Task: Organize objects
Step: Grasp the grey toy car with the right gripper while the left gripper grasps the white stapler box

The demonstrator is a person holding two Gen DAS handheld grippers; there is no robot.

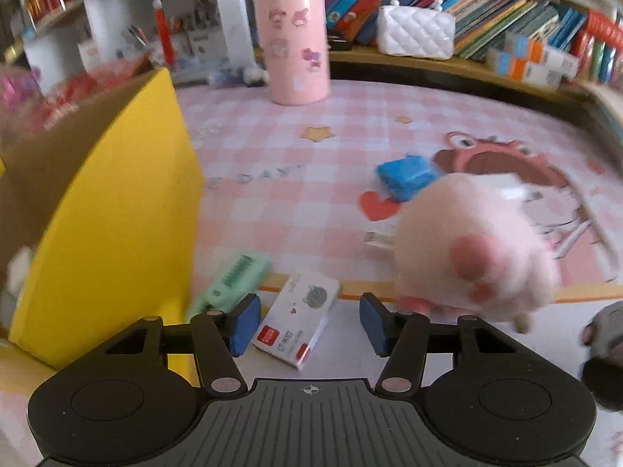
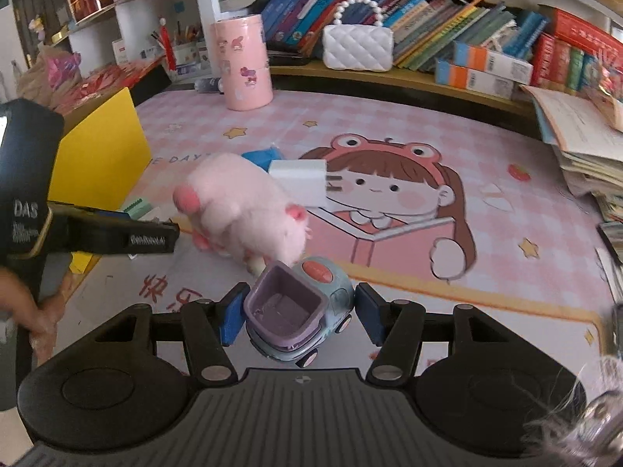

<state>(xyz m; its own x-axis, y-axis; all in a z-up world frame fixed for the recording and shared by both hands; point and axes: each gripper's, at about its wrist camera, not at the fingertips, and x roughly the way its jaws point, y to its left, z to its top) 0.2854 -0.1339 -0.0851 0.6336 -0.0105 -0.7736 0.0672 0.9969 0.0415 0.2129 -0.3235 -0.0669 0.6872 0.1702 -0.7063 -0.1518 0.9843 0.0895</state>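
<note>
Right wrist, left gripper (image 2: 171,233) lettered "DAS"

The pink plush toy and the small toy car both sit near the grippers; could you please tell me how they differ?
The pink plush toy is soft, furry and rounded; the toy car is hard, pale blue with a purple tub. The plush is the larger one. The car sits between the open fingers of the right gripper; the plush lies beyond the car, outside them. Both rest on the pink checked mat.

A pink plush toy (image 2: 241,210) and pale-blue-and-purple toy car (image 2: 300,311) sit on a pink-and-white checked mat (image 2: 350,124) beside a yellow box (image 1: 117,202).
</note>
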